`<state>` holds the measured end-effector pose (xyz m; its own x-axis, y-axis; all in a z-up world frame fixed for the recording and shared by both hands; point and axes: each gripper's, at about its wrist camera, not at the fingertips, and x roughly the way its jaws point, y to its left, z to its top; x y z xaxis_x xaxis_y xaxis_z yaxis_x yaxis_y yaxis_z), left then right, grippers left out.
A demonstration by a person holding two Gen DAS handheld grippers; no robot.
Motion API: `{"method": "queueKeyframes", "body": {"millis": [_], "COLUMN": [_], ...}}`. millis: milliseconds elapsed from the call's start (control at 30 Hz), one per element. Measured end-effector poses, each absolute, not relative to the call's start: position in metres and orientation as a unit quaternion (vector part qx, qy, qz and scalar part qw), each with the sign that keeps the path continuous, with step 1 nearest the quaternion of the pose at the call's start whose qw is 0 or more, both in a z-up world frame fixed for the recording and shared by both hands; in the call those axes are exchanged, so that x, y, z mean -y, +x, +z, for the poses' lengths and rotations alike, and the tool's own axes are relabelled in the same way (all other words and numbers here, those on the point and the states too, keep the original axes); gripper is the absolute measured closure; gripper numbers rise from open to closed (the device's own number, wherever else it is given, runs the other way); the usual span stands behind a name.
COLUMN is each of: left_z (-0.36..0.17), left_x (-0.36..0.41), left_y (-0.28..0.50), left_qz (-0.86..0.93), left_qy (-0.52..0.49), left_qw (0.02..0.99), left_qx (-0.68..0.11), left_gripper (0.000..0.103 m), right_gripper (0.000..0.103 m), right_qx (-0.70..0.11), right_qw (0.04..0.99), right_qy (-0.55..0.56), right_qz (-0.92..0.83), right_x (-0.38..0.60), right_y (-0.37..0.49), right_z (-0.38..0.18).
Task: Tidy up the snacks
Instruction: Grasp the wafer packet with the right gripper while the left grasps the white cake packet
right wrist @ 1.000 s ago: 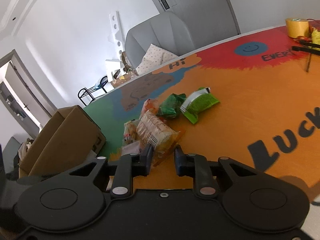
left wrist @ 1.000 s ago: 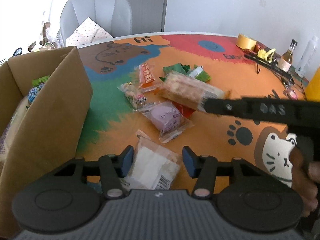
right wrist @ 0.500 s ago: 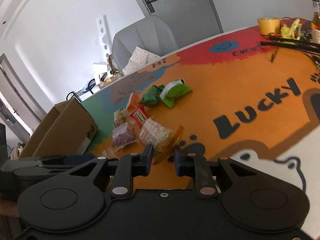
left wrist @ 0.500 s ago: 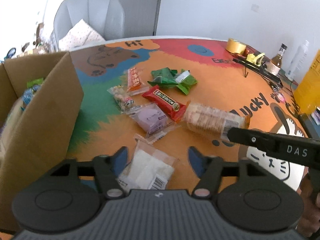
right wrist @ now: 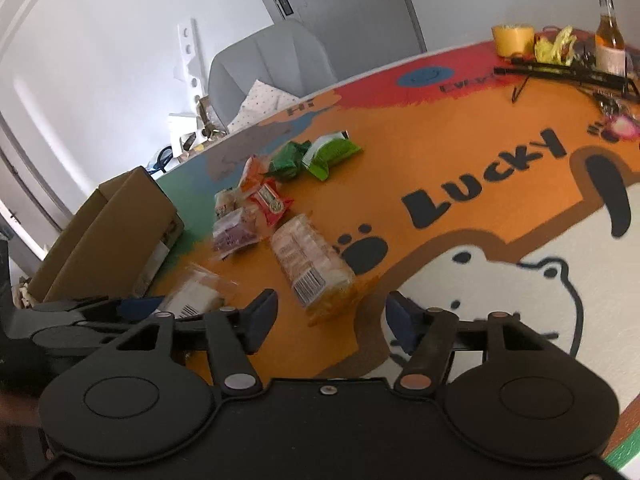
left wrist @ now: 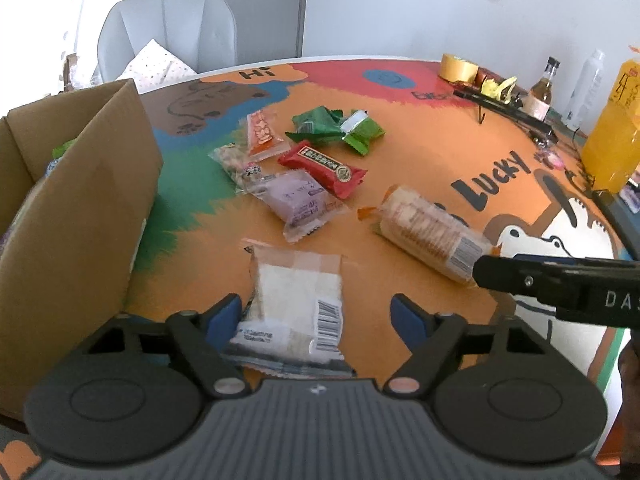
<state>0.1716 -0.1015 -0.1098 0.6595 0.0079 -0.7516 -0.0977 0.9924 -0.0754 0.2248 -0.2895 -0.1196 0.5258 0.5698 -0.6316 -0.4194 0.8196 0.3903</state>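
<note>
- The long clear-wrapped cracker roll with orange crimped ends (right wrist: 310, 270) lies flat on the orange part of the printed table mat (right wrist: 472, 152), just ahead of my right gripper (right wrist: 332, 318). Its near end sits in front of the gap, and neither blue pad touches it.
- My right jaws are opening, with nothing pressed between them.
- My left wrist view shows that same roll from the side (left wrist: 430, 234), with the black tip of one right finger (left wrist: 486, 274) close by its barcode end.
- My left gripper (left wrist: 316, 316) has its jaws closing. The flat clear packet of white wafer with a barcode (left wrist: 298, 304) lies between the pads. Its left edge is right at the left pad, and whether they touch I cannot tell. The right pad stands well clear of it.
- Beyond that packet is a loose cluster: a purple-filled clear packet (left wrist: 298, 200), a red bar wrapper with a dark label (left wrist: 324, 164), an orange-printed clear packet (left wrist: 262, 136), a clear bag of nuts (left wrist: 236, 162) and crinkled green packets (left wrist: 336, 128).
- Only my left view looks into the open brown cardboard box (left wrist: 80, 216) at the left, where snack wrappers peek up inside. My right view sees just its outer walls (right wrist: 108, 236).
- Only my left view catches the tall yellow juice carton (left wrist: 614, 132) on the far right. Both views show the roll of yellow tape (right wrist: 512, 38) and the small amber bottle (right wrist: 608, 36) along the far edge.
- A grey chair with a dotted cushion (left wrist: 168, 36) stands behind the table.
</note>
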Motion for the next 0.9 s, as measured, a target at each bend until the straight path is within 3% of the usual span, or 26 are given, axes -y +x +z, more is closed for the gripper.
{"method": "queueKeyframes", "body": {"millis": [67, 167, 367, 667, 733, 800, 867, 900], "left_z": [-0.113, -0.112, -0.107, -0.087, -0.083, -0.079, -0.075, -0.072], "left_x": [0.101, 0.099, 0.089, 0.075, 0.073, 0.07, 0.067, 0.066], "left_y": [0.173, 0.174, 0.171, 0.164, 0.161, 0.158, 0.154, 0.152], "left_qz": [0.036, 0.04, 0.046, 0.06, 0.063, 0.066, 0.07, 0.074], "left_qy": [-0.048, -0.044, -0.062, -0.073, -0.077, -0.082, -0.086, -0.087], "left_qw": [0.906, 0.908, 0.91, 0.92, 0.922, 0.923, 0.925, 0.927], "left_qx": [-0.419, -0.415, -0.408, -0.379, -0.374, -0.369, -0.362, -0.358], "left_gripper": [0.046, 0.055, 0.057, 0.058, 0.058, 0.058, 0.058, 0.058], "right_gripper": [0.039, 0.039, 0.029, 0.03, 0.036, 0.048, 0.068, 0.069], "right_qx": [-0.388, -0.384, -0.37, -0.373, -0.38, -0.388, -0.381, -0.38], "right_qw": [0.869, 0.871, 0.886, 0.876, 0.872, 0.868, 0.871, 0.872], "right_qy": [0.095, 0.08, 0.041, 0.021, 0.01, -0.009, -0.028, -0.032], "right_qz": [0.293, 0.295, 0.278, 0.306, 0.308, 0.31, 0.308, 0.307], "right_x": [0.287, 0.278, 0.262, 0.242, 0.237, 0.231, 0.228, 0.227], "right_y": [0.226, 0.231, 0.238, 0.242, 0.242, 0.242, 0.24, 0.239], "right_z": [-0.117, -0.116, -0.115, -0.118, -0.122, -0.126, -0.126, -0.125]}}
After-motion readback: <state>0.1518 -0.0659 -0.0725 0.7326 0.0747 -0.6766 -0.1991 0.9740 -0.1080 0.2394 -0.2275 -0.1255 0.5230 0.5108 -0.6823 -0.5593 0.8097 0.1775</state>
